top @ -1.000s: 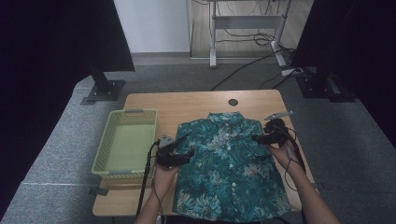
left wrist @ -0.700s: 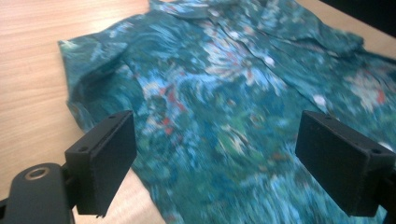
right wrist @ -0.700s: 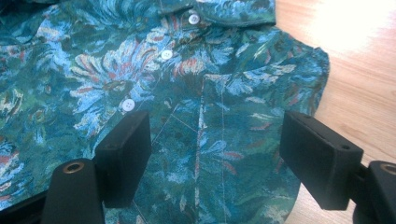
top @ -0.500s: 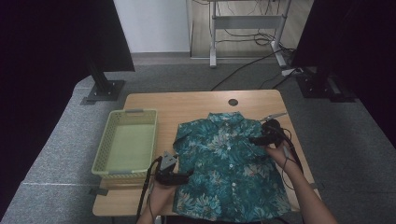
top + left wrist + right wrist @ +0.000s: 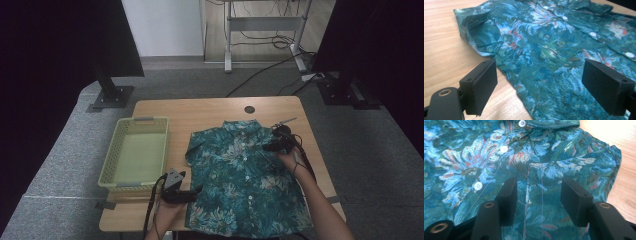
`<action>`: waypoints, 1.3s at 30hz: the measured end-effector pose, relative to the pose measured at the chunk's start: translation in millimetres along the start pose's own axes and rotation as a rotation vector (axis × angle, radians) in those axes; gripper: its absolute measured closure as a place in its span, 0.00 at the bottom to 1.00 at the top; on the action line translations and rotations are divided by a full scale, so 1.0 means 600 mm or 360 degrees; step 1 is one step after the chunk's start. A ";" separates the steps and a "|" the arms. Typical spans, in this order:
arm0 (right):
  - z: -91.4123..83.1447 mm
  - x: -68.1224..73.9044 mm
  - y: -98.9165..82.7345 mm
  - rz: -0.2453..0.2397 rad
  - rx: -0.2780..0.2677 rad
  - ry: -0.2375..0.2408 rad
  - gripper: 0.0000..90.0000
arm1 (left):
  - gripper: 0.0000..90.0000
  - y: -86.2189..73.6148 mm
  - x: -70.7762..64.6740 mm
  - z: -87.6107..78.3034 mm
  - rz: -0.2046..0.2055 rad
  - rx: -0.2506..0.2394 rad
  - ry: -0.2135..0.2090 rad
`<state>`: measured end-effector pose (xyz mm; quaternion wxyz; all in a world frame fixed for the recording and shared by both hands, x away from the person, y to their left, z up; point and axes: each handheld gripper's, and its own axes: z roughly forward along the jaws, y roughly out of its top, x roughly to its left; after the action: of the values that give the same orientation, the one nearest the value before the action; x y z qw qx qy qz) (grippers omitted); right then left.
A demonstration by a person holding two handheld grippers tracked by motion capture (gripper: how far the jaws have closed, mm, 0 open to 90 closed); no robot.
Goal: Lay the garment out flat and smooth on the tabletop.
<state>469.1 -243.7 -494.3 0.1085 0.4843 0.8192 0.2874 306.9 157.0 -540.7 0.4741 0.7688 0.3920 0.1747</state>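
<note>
A teal floral short-sleeved shirt (image 5: 240, 177) lies flat and buttoned on the wooden table (image 5: 210, 112), collar toward the far edge. My left gripper (image 5: 196, 192) is open at the shirt's lower left hem, one jaw over bare wood and the other over the cloth (image 5: 554, 50). My right gripper (image 5: 267, 147) hovers open over the shirt's right chest, near the sleeve. In the right gripper view its jaws straddle the chest pocket (image 5: 541, 185), with white buttons (image 5: 503, 149) to their left. Neither gripper holds anything.
A pale green plastic basket (image 5: 135, 152) stands empty at the table's left side. A dark round cable hole (image 5: 249, 109) sits near the far edge. Black stands (image 5: 112, 90) and cables are on the grey floor beyond the table.
My left gripper has pulled back from the shirt's left sleeve area to the lower left hem near the table's front edge. The right gripper has barely moved.
</note>
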 end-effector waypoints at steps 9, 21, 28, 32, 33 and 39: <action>0.042 0.000 0.008 -0.0037 0.0145 -0.0103 0.54 | 0.15 -0.010 0.003 0.005 -0.0005 -0.0028 -0.0002; 0.061 0.000 0.000 -0.0080 0.0202 -0.0090 0.68 | 0.16 -0.011 0.000 0.006 -0.0004 -0.0026 -0.0002; 0.062 0.001 0.000 -0.0093 0.0203 0.0010 0.89 | 0.17 -0.011 0.001 0.006 -0.0012 -0.0017 -0.0015; 0.057 0.005 0.001 -0.0146 0.0197 -0.0060 0.98 | 0.18 -0.011 0.001 0.007 -0.0019 -0.0013 -0.0017; 0.054 0.005 0.002 -0.0151 0.0182 -0.0069 0.99 | 0.18 -0.011 0.002 0.007 -0.0021 -0.0015 -0.0015; 0.025 -0.006 0.007 -0.0100 0.0079 -0.0079 0.99 | 0.19 -0.011 0.001 0.007 -0.0021 -0.0013 -0.0012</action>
<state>480.8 -239.7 -504.0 0.1256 0.4678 0.8380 0.2512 307.3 156.6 -548.6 0.4800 0.7648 0.3945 0.1704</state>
